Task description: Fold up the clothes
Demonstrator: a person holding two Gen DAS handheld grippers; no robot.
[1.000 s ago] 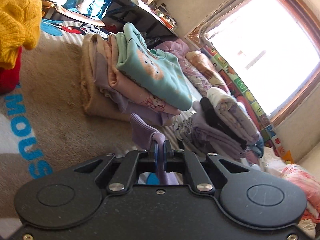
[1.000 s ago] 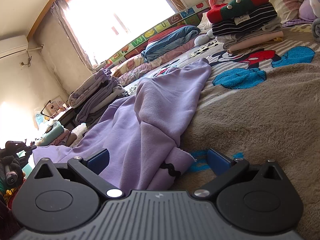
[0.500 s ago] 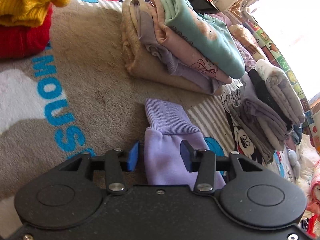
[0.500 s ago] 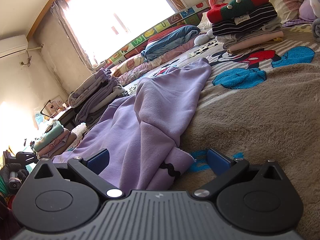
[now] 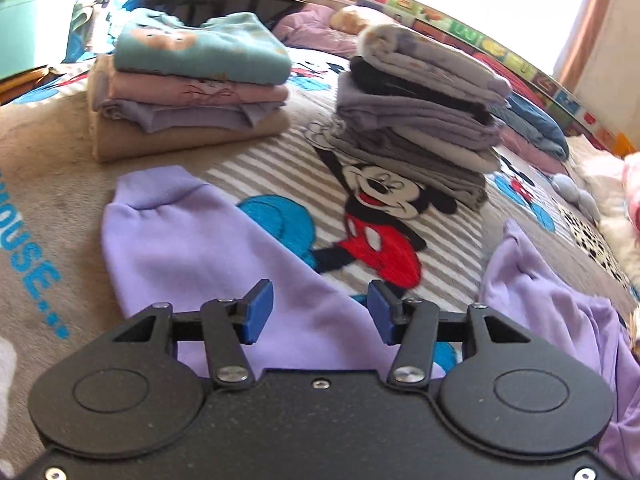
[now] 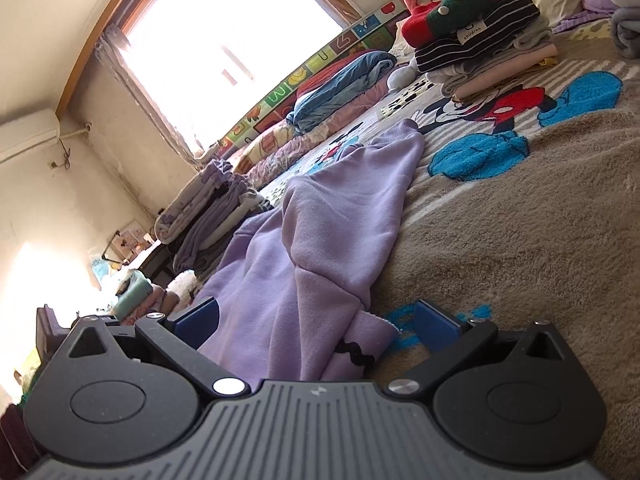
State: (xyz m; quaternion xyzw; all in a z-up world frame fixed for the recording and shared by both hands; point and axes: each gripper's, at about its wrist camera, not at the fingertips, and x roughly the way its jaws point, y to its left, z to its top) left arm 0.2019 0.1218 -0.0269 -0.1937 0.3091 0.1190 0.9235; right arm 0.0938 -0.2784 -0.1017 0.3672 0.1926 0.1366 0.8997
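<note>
A: Left wrist view?

B: My left tongs have just been opening; the jaws stand apart, pads clear of cloth. The lilac sweatshirt's sleeve lies flat on the bed under them, running away to the far left, cuff farthest.

A: Right wrist view?

B: My right tongs are open wide, the lilac sweatshirt bunched between them, untouched, stretching away toward the far window. I judge the right nearer its body.
</note>
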